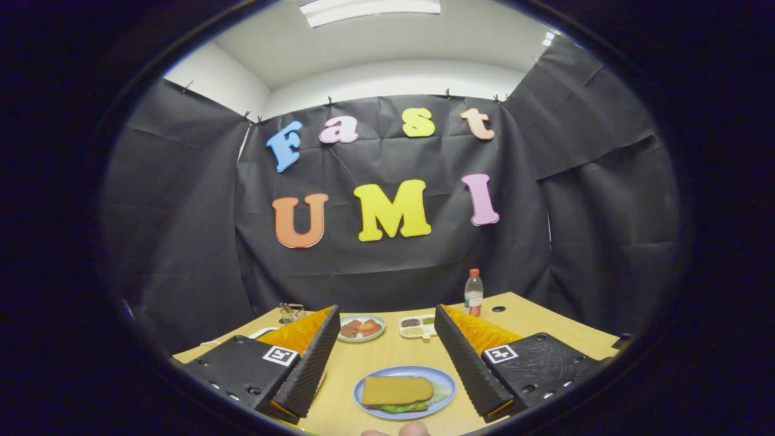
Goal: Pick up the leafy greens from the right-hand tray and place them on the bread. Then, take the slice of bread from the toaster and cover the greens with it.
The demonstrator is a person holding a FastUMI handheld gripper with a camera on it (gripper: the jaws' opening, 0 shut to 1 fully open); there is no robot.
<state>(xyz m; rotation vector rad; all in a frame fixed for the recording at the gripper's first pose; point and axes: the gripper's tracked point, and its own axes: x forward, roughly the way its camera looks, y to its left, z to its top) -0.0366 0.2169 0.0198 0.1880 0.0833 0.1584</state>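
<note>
Here the gripper [387,363] is held above a wooden table [387,354] with its 2 fingers spread wide and nothing gripped between them. In the gap between the fingers, close to their near ends, a blue plate [445,378] sits on the table. On it lies a slice of bread [396,389], and leafy greens [418,404] show beneath that slice, poking out along its near and right edges. The plate is clear of both fingers, a little nearer the right finger than the left.

Farther off, beyond the fingertips, a small plate [362,327] carries reddish food pieces; it sits just past the tip of the left finger. Just to its right is a white divided tray [416,327] with small portions in its compartments, near the tip of the right finger. Behind that tray stands a clear bottle [473,293] with a red cap, upright near the far edge of the table. A small metal object [292,312] rests beyond the left finger; its kind cannot be told. At the very near edge, fingertips of a person's hand [399,430] just show.
</note>
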